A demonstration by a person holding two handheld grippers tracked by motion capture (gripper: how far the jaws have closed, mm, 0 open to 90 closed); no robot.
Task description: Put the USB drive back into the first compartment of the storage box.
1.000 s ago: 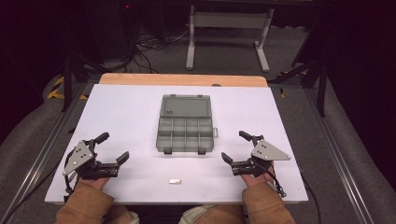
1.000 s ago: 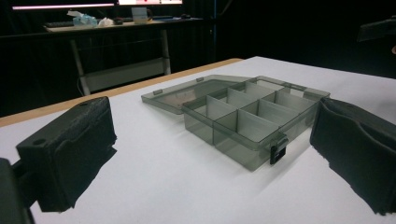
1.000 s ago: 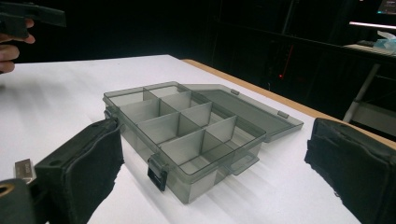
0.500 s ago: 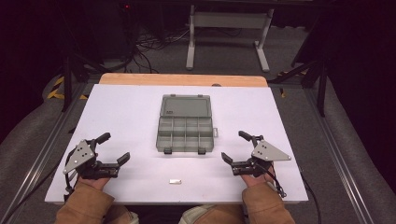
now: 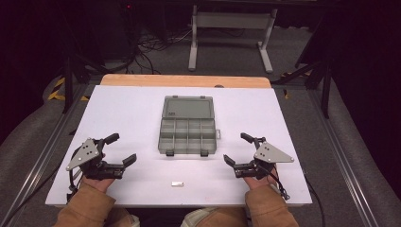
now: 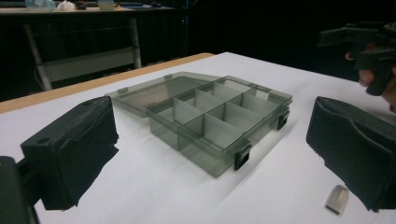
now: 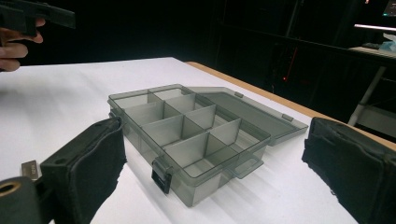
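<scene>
I hold both tongs low, one at each side, forearms coming in from the near edge. My left tongs (image 5: pixel 119 149) sit with the jaws spread wide apart, angled inward and forward, gripping nothing. My right tongs (image 5: pixel 236 149) mirror them, jaws equally wide, also holding nothing. My left hand (image 5: pixel 97 182) and right hand (image 5: pixel 257 181) wrap the handles, in tan sleeves.

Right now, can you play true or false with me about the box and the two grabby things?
1. The compartment box has its lid open. True.
2. The left gripper holds the box. False: its jaws are open and apart from it.
3. A small silver piece lies inside a compartment. False: it lies on the white table, nearer the person than the box.
4. The right gripper is open. True.
</scene>
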